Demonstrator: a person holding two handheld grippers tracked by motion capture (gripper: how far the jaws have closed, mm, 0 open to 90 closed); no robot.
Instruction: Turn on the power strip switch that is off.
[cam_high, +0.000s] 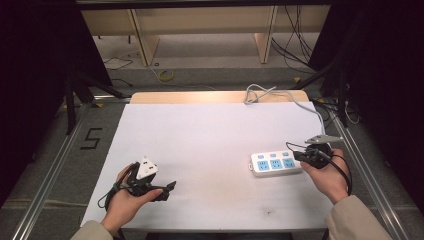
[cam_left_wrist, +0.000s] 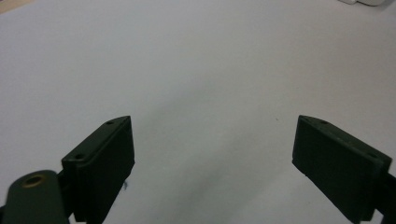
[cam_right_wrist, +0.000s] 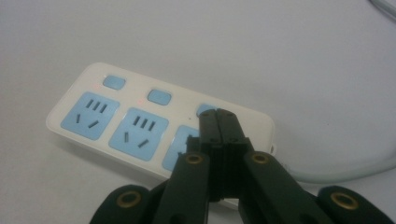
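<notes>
Pressing the third switch on the power strip

Looking down from the high view, the white power strip lies on the right half of the white desk, its grey cable running off toward the far edge. The right tongs sit at the strip's right end, held by the right hand, which comes in from the lower right with the wrist low and the tool aimed leftward across the strip. The left tongs rest well apart from the strip, near the front left of the desk, cradled in the left hand with the palm turned up.

From the left gripper view, the left tongs are spread wide over bare desk, nothing between them; a white corner at the top right edge is probably the strip, too little of it to be sure.

From the right gripper view, the right tongs are pressed together into a single tip that lies over the third of three blue switches on the power strip. Small red lights glow beside the first two switches (they look switched on). Whether the tip is touching the third switch or just above it cannot be told, and its light is hidden behind the tongs.

As a judgement, the work is close to its end: two switches appear done, the third is under the tip, and what is left is the press itself and the withdrawal.
</notes>
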